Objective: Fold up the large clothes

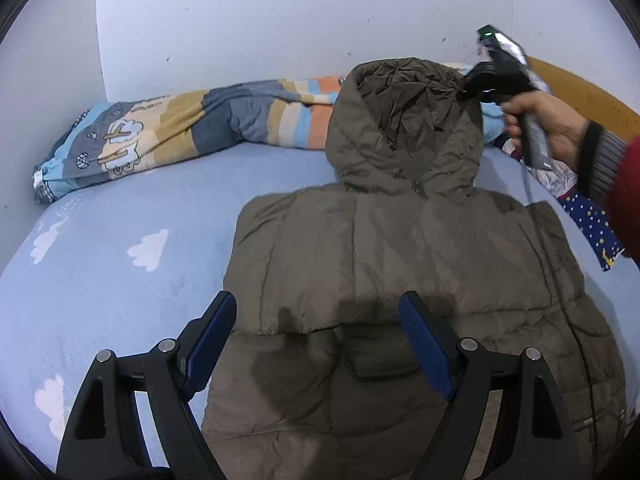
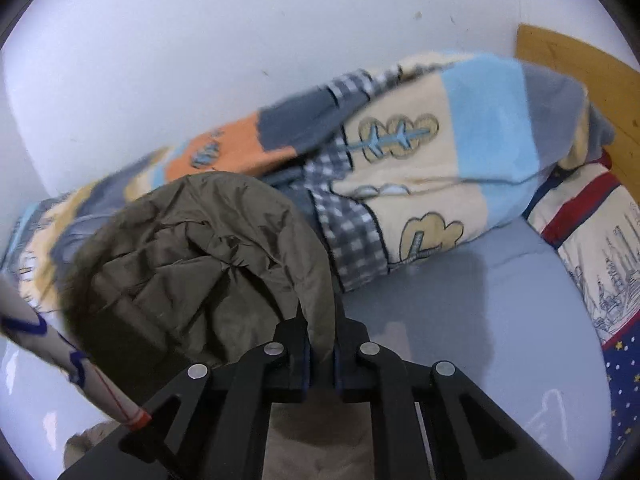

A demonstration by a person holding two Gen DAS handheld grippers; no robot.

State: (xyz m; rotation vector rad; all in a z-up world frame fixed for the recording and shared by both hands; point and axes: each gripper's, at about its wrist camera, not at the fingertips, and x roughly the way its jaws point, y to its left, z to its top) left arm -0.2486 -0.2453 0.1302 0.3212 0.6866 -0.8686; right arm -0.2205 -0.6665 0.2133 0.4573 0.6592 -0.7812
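The right gripper [image 2: 320, 344] pinches only the thin rim of the olive-brown padded jacket's hood [image 2: 208, 256], which could slip free as it folds, while the left gripper [image 1: 320, 344] hangs spread over the jacket's back near the bed's [image 1: 120, 280] front edge.

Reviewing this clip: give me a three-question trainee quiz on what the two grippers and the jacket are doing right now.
1. True or false: the right gripper is clamped on the hood rim.
2. The left gripper is: A) open above the jacket B) shut on a sleeve C) out of view.
3. What lies along the wall behind the hood?

Key: 1 true. 2 A. 3 A striped patterned blanket.
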